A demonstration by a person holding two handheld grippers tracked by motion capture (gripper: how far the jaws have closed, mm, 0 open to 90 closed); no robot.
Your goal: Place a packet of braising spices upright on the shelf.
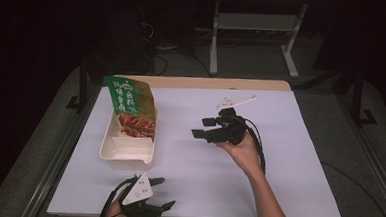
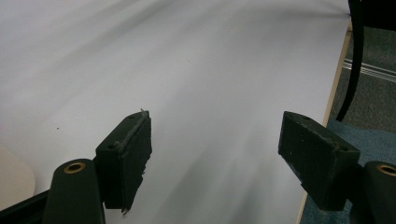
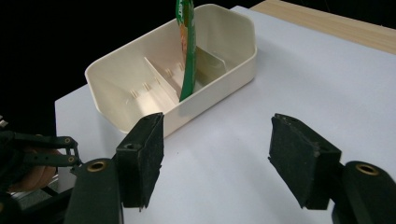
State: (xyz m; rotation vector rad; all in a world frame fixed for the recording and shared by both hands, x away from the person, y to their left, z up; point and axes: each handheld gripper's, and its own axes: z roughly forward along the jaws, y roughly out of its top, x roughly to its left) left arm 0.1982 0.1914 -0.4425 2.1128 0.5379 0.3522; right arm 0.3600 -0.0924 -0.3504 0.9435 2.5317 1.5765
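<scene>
Ahead of right gripper (image 1: 203, 127): cream tray (image 3: 116, 81) holding green packet (image 3: 187, 51), apart | left gripper (image 1: 162, 192): near edge | both jaws spread, empty

Green snack packet (image 1: 131, 108) with red food photo, standing tilted in cream divided tray (image 1: 109, 149), at left of white-covered tabletop (image 1: 258, 162).

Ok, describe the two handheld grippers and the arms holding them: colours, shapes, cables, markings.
Both grippers are black. The left gripper carries a grey three-cornered plate with small dark markings and trails a black cable. The right gripper trails black cables along the wrist. Each has two blocky black jaws with worn pads and brass-coloured ringed holes at the base. No sleeves show on the forearms.
</scene>
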